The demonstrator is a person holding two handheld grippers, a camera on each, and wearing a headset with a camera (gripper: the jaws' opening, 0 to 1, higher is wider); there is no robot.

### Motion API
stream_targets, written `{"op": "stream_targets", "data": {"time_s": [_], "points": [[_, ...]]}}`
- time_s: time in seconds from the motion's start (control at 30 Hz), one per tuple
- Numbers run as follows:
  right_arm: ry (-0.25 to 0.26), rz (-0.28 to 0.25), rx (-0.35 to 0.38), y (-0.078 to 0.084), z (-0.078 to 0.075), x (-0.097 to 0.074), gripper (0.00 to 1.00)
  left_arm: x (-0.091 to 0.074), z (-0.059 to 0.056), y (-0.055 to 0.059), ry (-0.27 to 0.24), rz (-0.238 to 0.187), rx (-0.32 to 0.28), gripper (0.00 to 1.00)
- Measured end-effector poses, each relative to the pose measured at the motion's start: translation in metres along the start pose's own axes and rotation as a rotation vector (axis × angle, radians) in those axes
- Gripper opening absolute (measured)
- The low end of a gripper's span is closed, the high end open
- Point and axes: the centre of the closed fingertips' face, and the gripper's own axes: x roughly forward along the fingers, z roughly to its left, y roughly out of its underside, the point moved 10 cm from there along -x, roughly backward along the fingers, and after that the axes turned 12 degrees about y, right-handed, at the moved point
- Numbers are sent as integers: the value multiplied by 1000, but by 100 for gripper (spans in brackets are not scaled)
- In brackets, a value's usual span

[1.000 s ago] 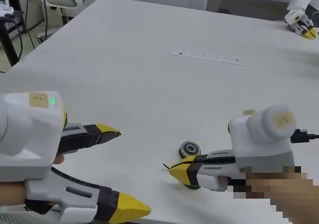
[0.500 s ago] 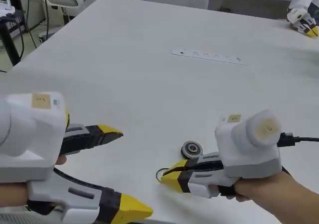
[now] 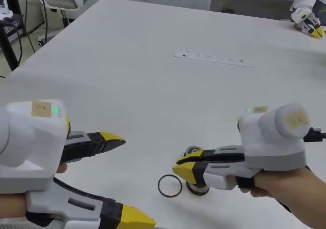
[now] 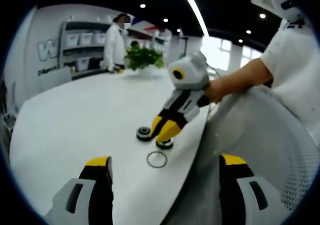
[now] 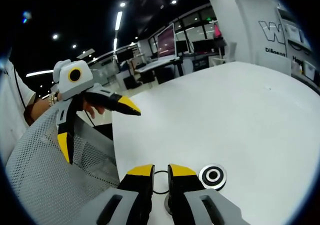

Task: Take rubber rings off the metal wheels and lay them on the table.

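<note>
The rubber ring (image 3: 169, 185) is lying flat on the table (image 3: 127, 61), just ahead of the right gripper (image 3: 183, 169) and between it and the left gripper (image 3: 131, 180). One metal wheel (image 3: 197, 189) is sitting under the right gripper's jaws, close beside the ring. The second wheel (image 5: 212, 175) is resting just to the right of those jaws, apart from the ring. From the left gripper, the ring is lying straight ahead between its spread jaws, and both wheels are sitting beyond the ring.
</note>
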Motion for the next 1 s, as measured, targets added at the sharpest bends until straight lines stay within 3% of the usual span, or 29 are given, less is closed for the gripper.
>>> {"op": "stream_targets", "data": {"time_s": [0.27, 0.37, 0.7, 0.87, 1.0], "points": [[36, -13, -5, -2, -9, -16, 11, 0, -3, -10, 14, 2, 73, 87], [42, -14, -13, -2, -10, -23, 12, 1, -4, -18, 30, -7, 96, 87], [85, -24, -21, -4, -20, -41, 15, 11, -2, -64, 83, -1, 242, 87], [106, -21, -11, 0, -27, -46, 15, 32, 2, -89, 115, 16, 319, 86], [118, -19, 0, 3, -31, -47, 14, 45, 4, -101, 140, 9, 339, 85]]}}
